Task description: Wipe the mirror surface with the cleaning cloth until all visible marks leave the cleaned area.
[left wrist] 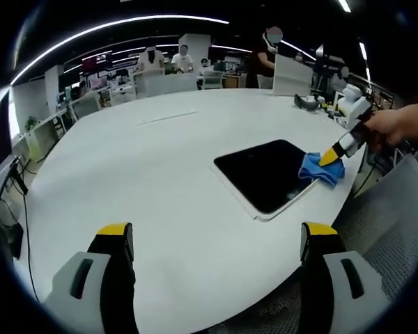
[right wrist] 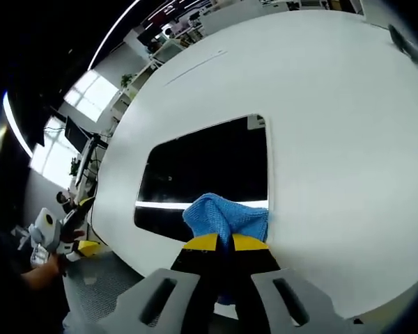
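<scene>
A dark mirror [left wrist: 265, 174] in a white frame lies flat on the white table [left wrist: 160, 160], near its right edge. A blue cleaning cloth [left wrist: 322, 169] rests on the mirror's right corner, and my right gripper [left wrist: 332, 156] comes in from the right, shut on it, with a hand [left wrist: 397, 125] holding it. In the right gripper view, the right gripper [right wrist: 226, 242] has its yellow tips pinched on the cloth [right wrist: 226, 216], which is pressed to the near edge of the mirror [right wrist: 209, 160]. My left gripper [left wrist: 216, 233] hovers open over bare table, well short of the mirror.
Several people stand by desks beyond the table's far side. A dark object [left wrist: 306, 102] and a white device [left wrist: 352, 104] sit at the far right of the table. A mesh chair [left wrist: 390, 209] stands beside the table's right edge. My left gripper [right wrist: 52, 236] appears past the table edge.
</scene>
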Motion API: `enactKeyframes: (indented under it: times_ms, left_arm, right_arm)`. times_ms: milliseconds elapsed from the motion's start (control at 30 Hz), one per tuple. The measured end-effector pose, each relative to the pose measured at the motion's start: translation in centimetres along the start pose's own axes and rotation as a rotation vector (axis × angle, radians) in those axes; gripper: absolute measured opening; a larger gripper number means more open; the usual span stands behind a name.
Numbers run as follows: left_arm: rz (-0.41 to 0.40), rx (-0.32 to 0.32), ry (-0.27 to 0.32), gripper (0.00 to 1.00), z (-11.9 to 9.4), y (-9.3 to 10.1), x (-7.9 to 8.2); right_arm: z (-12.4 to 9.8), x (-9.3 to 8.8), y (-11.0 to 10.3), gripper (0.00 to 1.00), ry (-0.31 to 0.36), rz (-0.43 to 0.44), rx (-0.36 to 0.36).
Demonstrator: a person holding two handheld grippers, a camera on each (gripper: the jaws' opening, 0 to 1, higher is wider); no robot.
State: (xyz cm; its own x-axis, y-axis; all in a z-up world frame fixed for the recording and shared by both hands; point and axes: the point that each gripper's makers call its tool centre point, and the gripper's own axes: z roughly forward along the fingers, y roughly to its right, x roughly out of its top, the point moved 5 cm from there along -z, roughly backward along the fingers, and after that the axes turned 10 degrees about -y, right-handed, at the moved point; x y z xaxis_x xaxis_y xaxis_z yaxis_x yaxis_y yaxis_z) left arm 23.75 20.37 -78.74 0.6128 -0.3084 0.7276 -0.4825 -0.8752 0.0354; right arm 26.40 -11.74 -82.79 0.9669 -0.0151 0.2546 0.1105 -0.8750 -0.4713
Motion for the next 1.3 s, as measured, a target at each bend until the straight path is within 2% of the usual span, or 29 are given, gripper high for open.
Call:
enactKeyframes:
  times_ms: [533,833,1300]
  left_arm:
    - [0.004,-0.008,0.004,0.99,0.0,0.1,0.1]
    - [0.001,-0.015,0.006,0.99,0.0,0.2,0.0]
    - [0.005,-0.013,0.012,0.99,0.0,0.0,0.1]
  right_arm:
    - [-1.0,-0.1,1.9,0.0,0.019,0.025,-0.025]
    - [-0.8,-0.1,1.7,0.0,0.023,0.021,-0.037]
    - [-0.2,1.9,1.4,0.0,0.048,0.014,-0.06]
